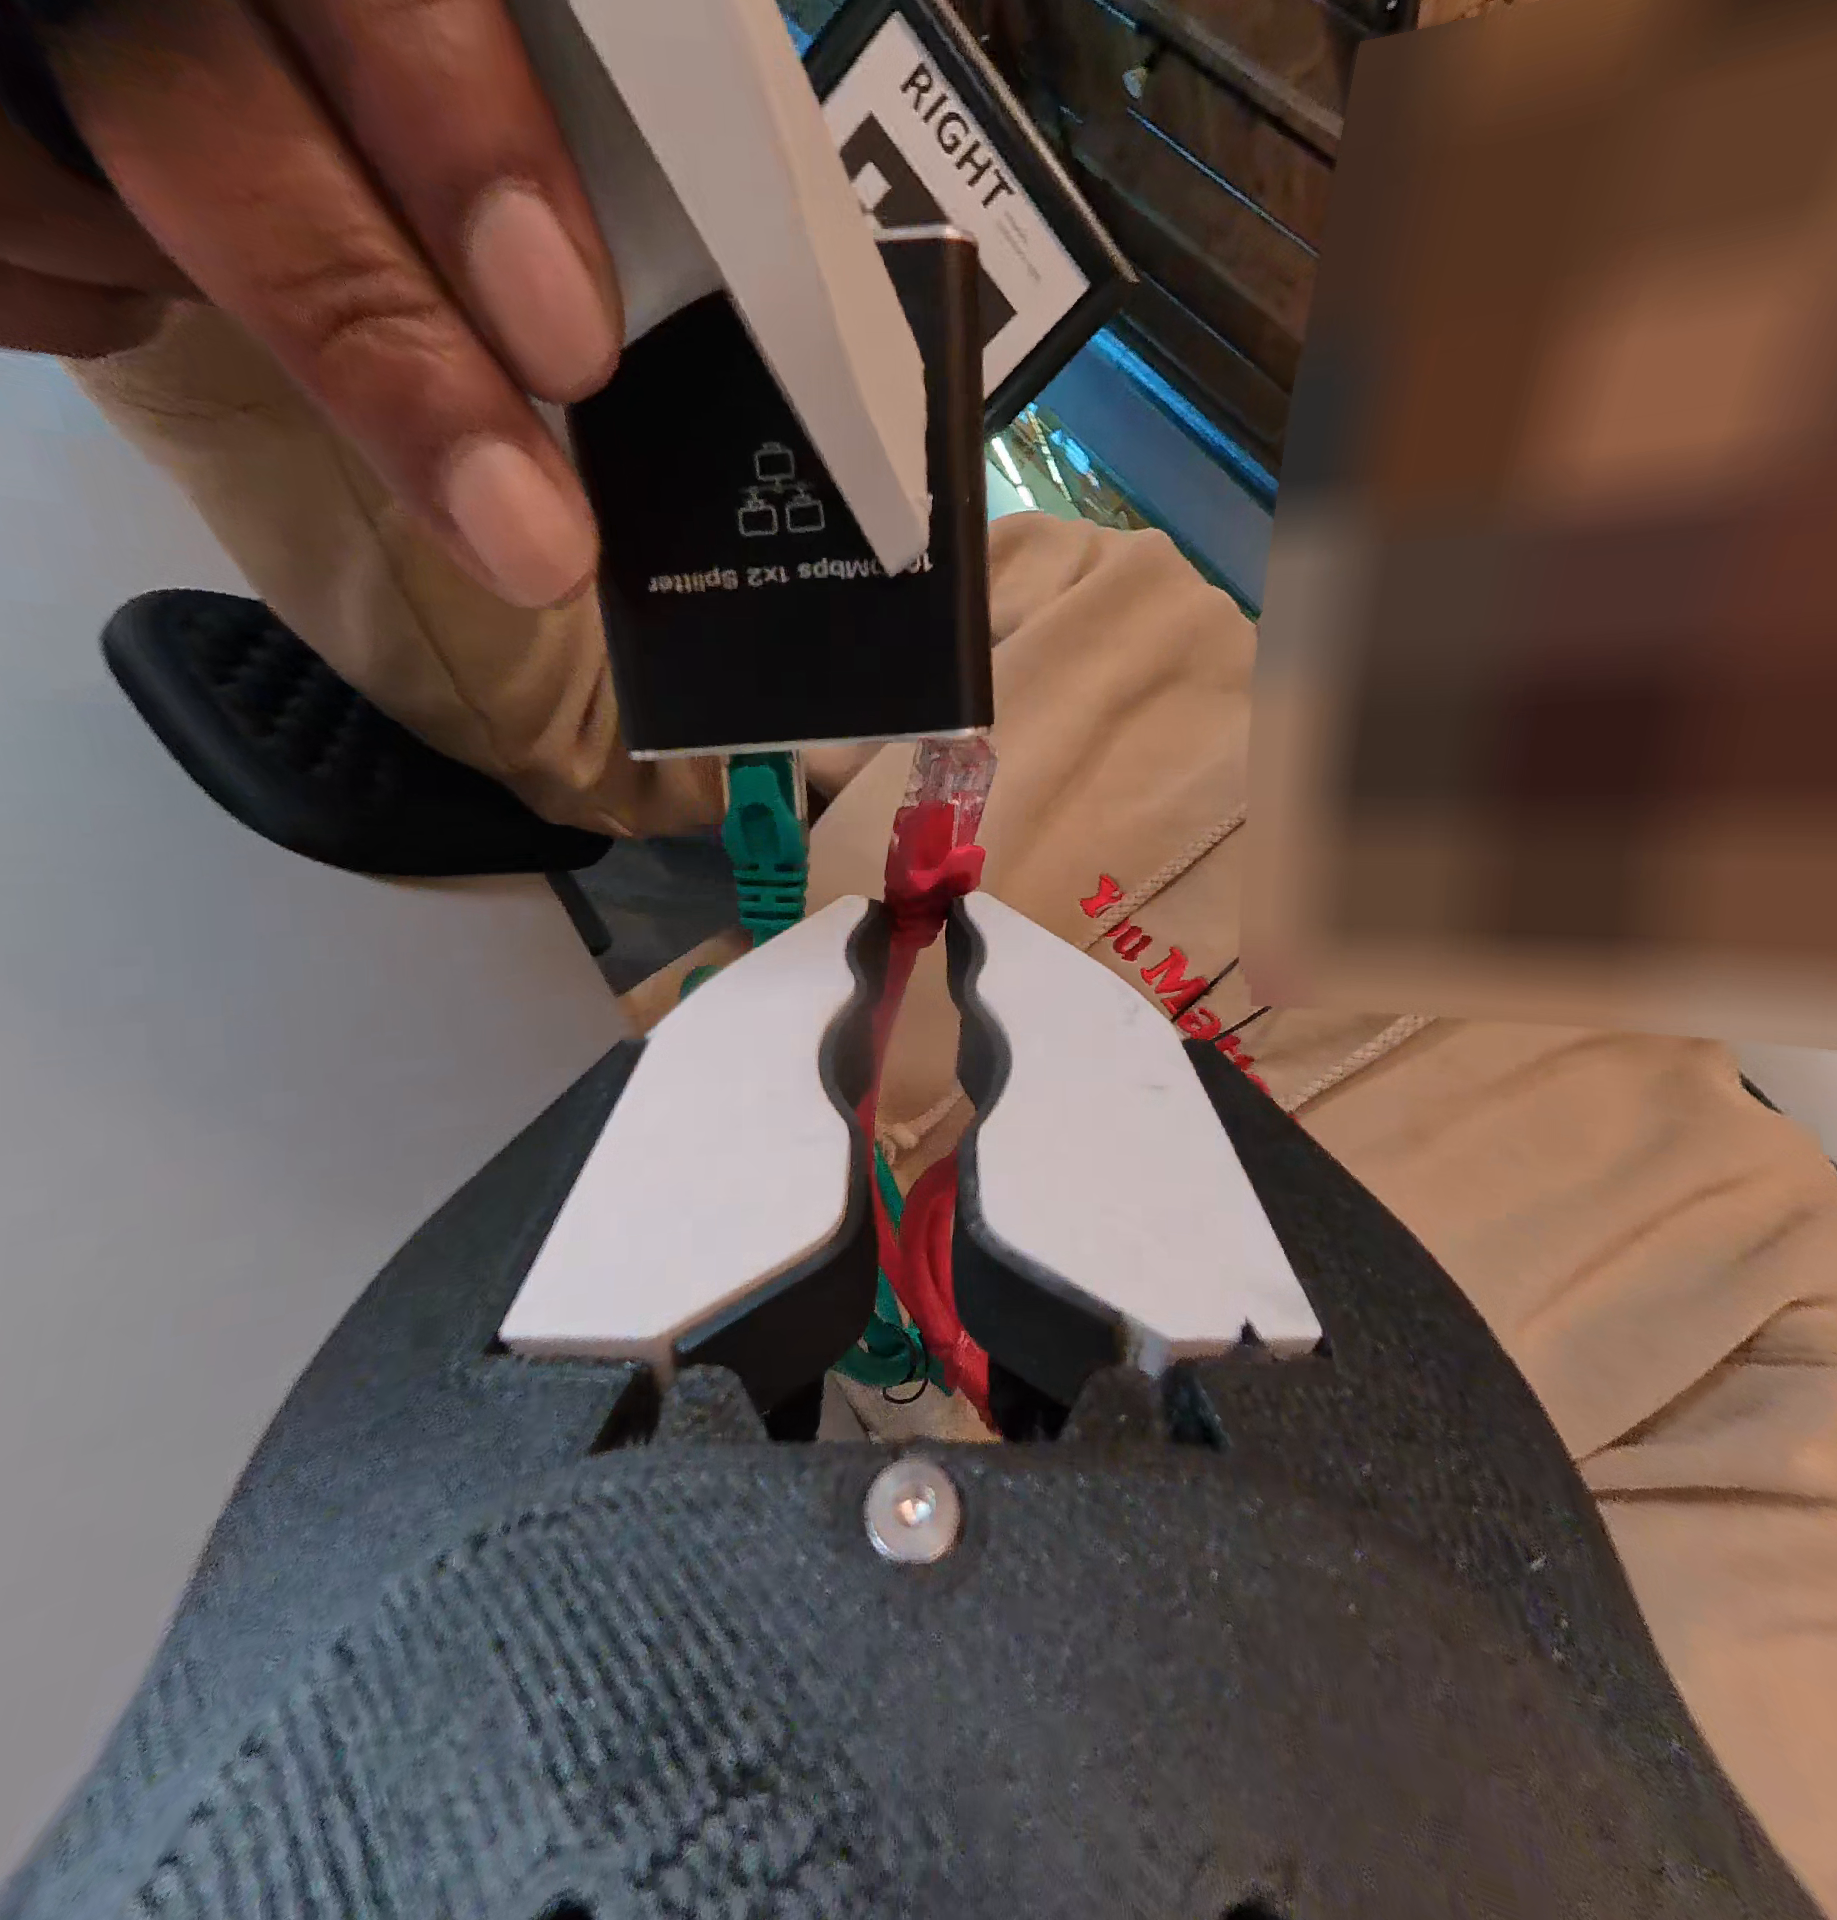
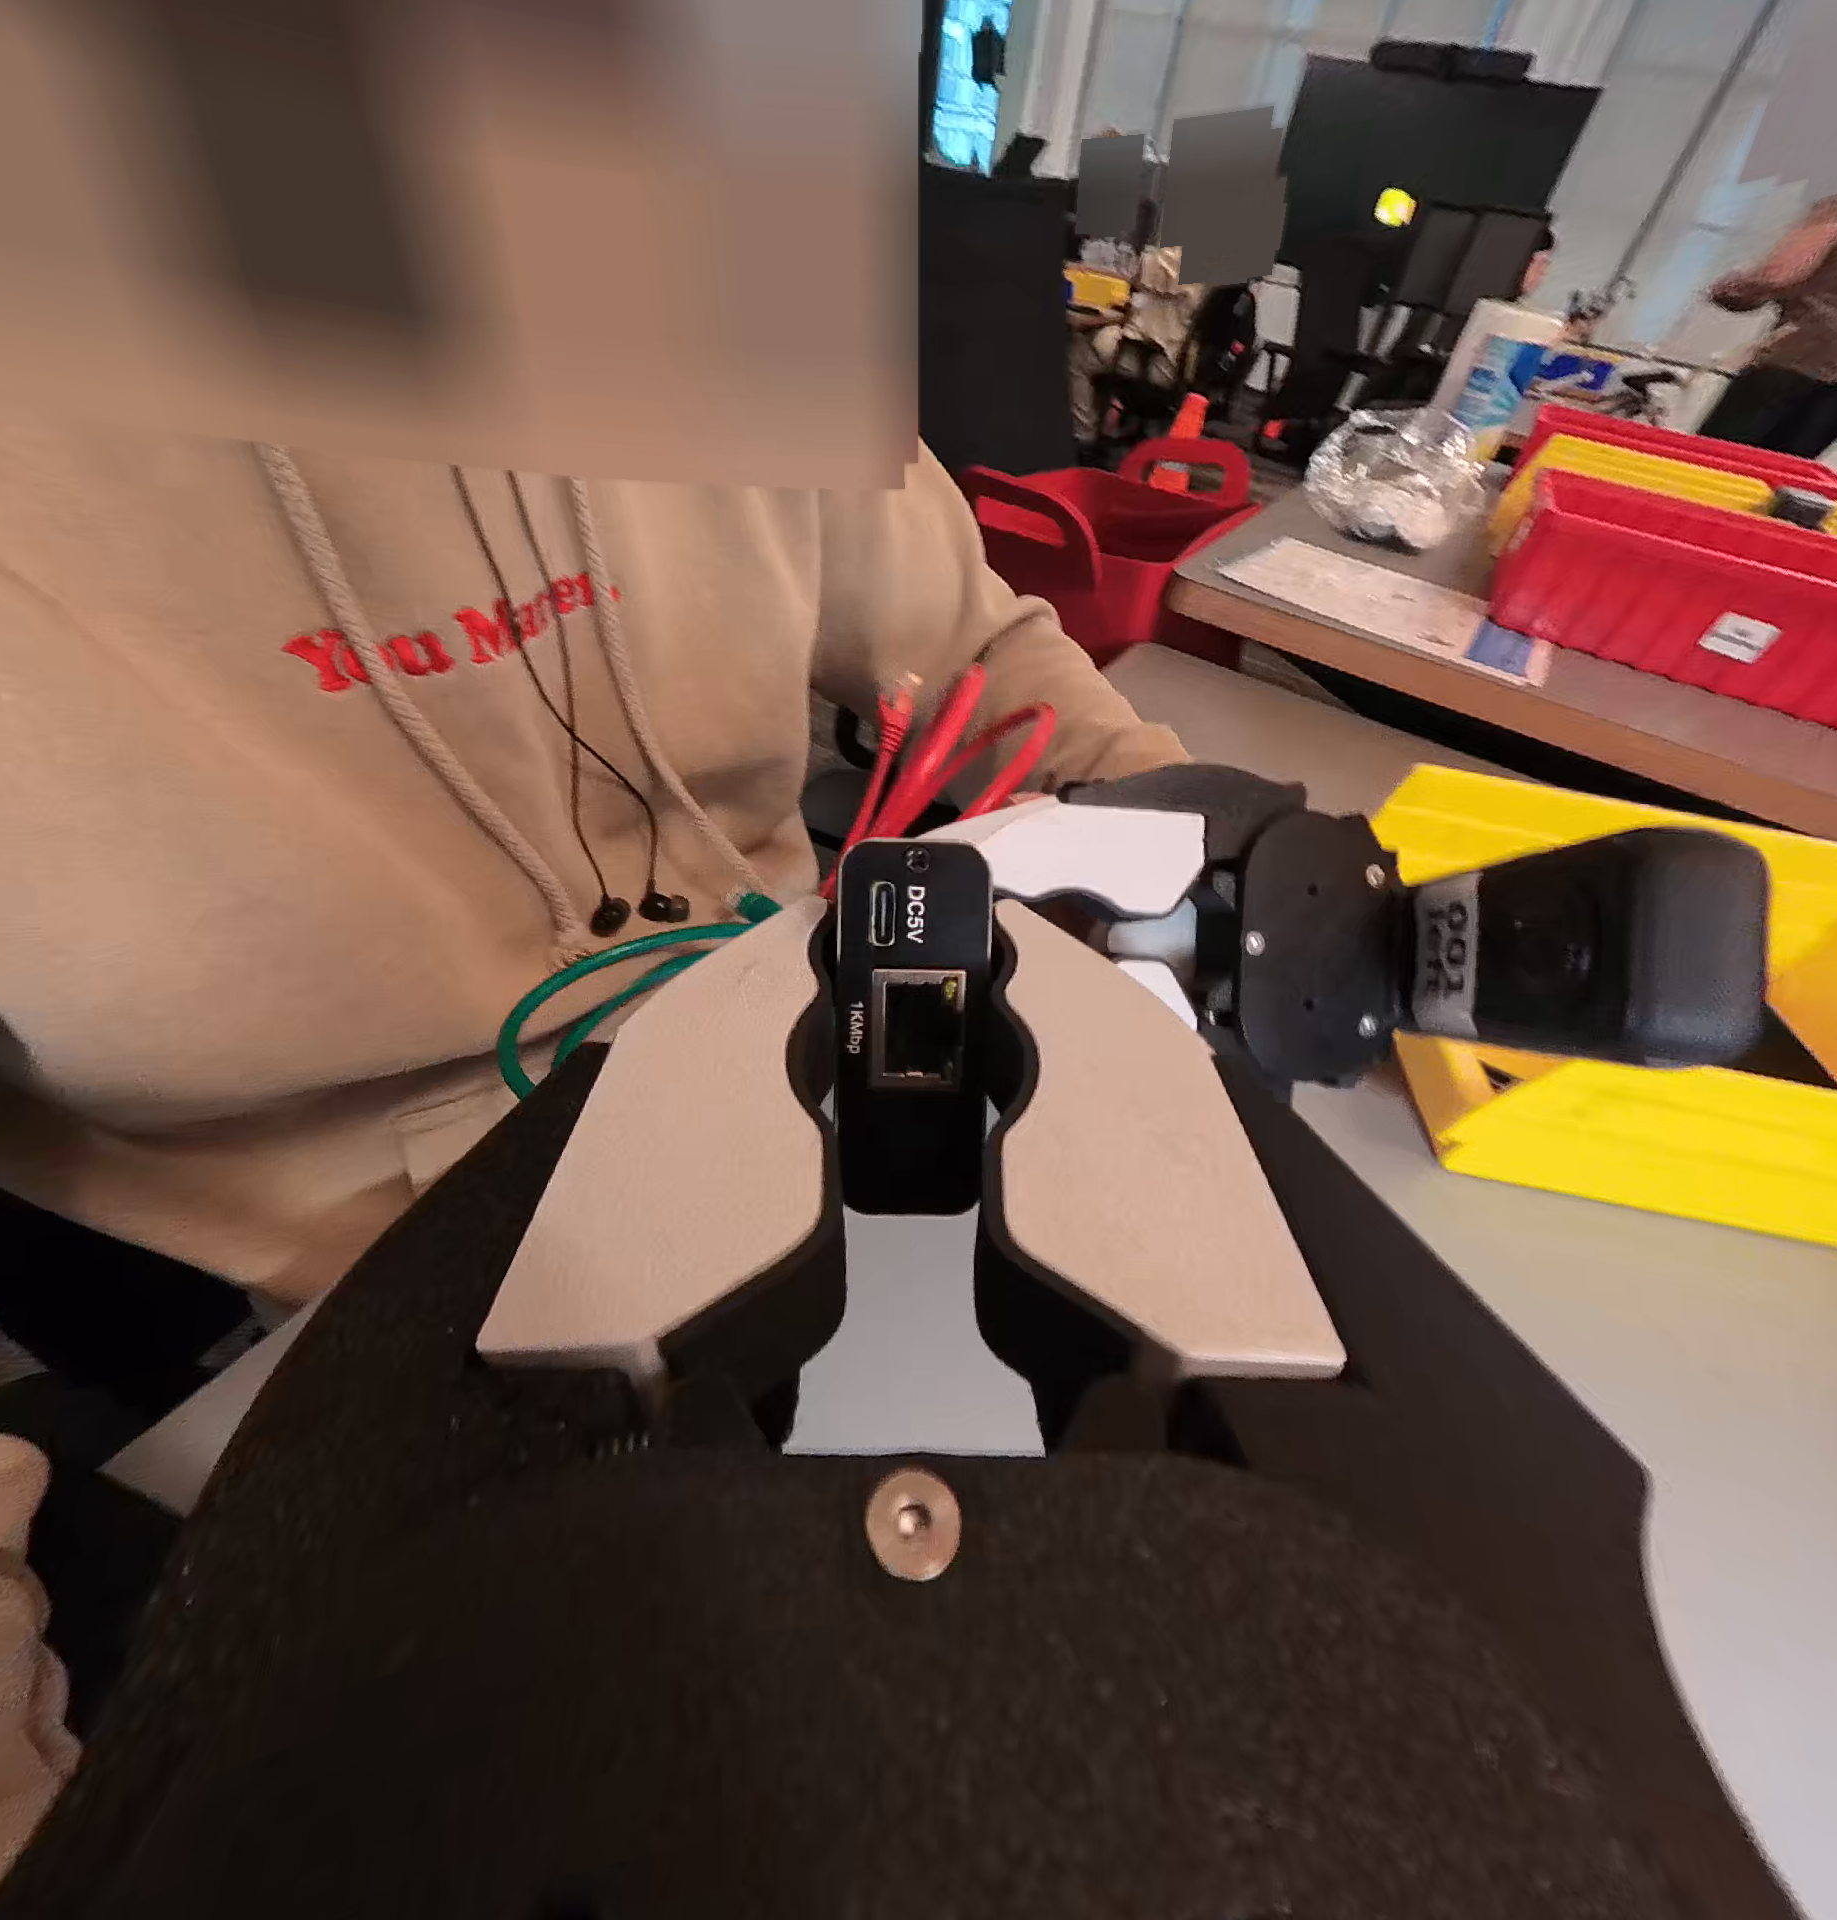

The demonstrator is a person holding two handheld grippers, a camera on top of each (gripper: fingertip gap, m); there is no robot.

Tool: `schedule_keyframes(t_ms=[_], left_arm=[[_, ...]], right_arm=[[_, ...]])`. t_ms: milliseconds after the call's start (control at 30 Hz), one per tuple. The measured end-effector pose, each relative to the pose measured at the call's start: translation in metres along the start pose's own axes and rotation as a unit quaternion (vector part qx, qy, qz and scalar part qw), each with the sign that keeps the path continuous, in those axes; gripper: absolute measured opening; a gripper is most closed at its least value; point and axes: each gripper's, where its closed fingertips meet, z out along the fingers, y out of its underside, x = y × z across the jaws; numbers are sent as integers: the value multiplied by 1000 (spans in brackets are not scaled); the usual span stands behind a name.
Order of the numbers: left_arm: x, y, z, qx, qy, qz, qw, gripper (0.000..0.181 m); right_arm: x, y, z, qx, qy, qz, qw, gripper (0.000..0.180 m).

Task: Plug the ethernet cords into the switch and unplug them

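Observation:
The switch is a small black box. My right gripper is shut on it and shows its end with one empty port. In the left wrist view the right gripper's pale finger lies across the box. A green cord's plug sits in the box's left port. My left gripper is shut on the red cord just behind its plug. The plug's clear tip is at the mouth of the right port. The left gripper also shows in the right wrist view, behind the switch.
A person in a tan hoodie sits close behind the switch, with a hand near the box. Loose red and green cord loops hang at the chest. A yellow bin stands on the grey table; red bins are farther back.

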Motion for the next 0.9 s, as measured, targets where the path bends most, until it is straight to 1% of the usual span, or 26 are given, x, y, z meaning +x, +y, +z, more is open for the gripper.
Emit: schedule_keyframes(t_ms=[233, 333, 533, 633, 767, 900], left_arm=[[5, 4, 13, 9, 86, -29, 996, 10], [5, 5, 18, 14, 105, -41, 993, 10], [-4, 7, 21, 22, 111, -73, 991, 11], [-11, 8, 22, 30, 105, -93, 990, 11], [-17, 5, 18, 50, 105, -103, 988, 11], [-12, 12, 22, 24, 112, -89, 989, 10]], right_arm=[[-14, -6, 1, 57, -77, 13, 995, 24], [-17, -6, 0, 73, -102, 20, 992, 24], [-21, -3, -1, 84, -124, 29, 988, 24], [-21, -1, -2, 76, -124, 34, 989, 24], [-21, -4, -3, 88, -126, 34, 988, 24], [-21, 1, 4, 72, -130, 38, 988, 24]])
